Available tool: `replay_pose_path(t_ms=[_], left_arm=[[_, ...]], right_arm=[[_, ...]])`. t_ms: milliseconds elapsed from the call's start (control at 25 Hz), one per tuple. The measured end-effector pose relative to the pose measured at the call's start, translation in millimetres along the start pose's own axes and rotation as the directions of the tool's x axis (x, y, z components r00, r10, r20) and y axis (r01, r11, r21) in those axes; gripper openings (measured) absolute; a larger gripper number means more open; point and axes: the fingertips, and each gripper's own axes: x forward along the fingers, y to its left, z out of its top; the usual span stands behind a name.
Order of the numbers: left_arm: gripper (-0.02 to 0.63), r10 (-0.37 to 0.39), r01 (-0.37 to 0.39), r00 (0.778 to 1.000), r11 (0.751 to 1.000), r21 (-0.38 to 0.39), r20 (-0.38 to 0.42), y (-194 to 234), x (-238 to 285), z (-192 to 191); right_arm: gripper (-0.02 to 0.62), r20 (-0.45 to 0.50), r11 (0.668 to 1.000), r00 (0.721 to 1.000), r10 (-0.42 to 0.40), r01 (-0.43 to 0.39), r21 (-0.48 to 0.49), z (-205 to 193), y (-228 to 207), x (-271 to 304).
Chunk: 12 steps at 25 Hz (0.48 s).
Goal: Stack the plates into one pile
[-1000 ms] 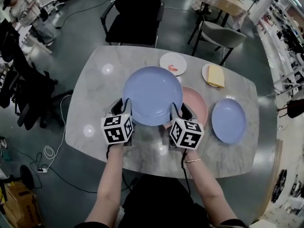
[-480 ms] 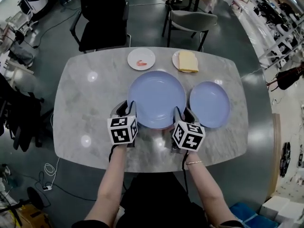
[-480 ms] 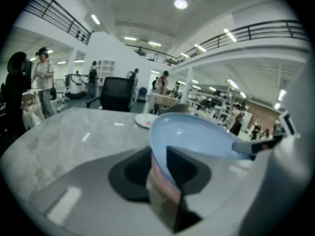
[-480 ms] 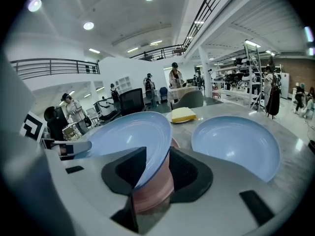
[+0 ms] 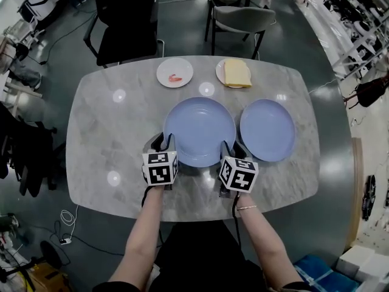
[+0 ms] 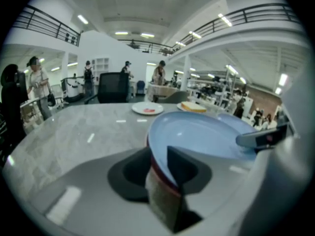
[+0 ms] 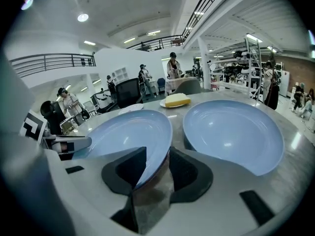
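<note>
The large blue plate lies flat at the middle of the marble table. My left gripper has the plate's near-left rim between its jaws, which are opening. My right gripper is shut on its near-right rim. In the left gripper view the blue rim runs between the jaws of the left gripper, with a dark red edge of the pink plate showing beneath it. The right gripper pinches the same plate. A smaller blue plate sits just right of it.
At the table's far edge stand a small white plate with a red bit on it and another plate with a yellow slab. A black chair and a grey chair stand beyond the table.
The large blue plate came down and right, tilted to flat, and now covers the pink plate. Both grippers moved with it.
</note>
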Motion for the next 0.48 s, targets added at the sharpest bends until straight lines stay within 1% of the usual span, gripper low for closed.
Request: replay_pose_path(t_ms=[160,240,280,360,440,480], left_arm=[[0.106,0.019,-0.019,1.0,0.999,0.028,0.004,-1.6,1.1,2.1],[0.11,0.016,-0.016,1.0,0.999,0.031,0.003,-3.2,0.4,1.8],[0.122,0.003,-0.004,1.0,1.0,0.019,0.006,-5.0,0.5,2.2],[0.164,-0.029,0.029,0.999,0.999,-0.037,0.019,-7.8,1.4,4.3],[0.17,-0.031,0.034,0.999,0.996,-0.088,0.034,-3.4,1.5,6.1],[0.173,-0.021,0.025,0.999,0.995,-0.097,0.037,1.2,1.2,5.8]], right_arm=[[0.138,-0.011,1.0,1.0,-0.001,0.001,-0.007,-3.7,-3.4,3.6],[0.138,-0.013,1.0,1.0,0.003,-0.003,-0.008,-3.8,-3.6,4.0],[0.138,-0.014,1.0,1.0,0.01,-0.01,0.0,-3.5,-3.7,4.0],[0.138,-0.012,0.999,0.999,0.032,-0.031,0.035,-1.4,-4.9,2.8],[0.152,0.0,0.997,0.999,0.043,-0.043,0.07,1.5,-6.4,-0.1],[0.155,0.006,0.996,0.999,0.044,-0.044,0.078,2.3,-6.5,-1.4]])
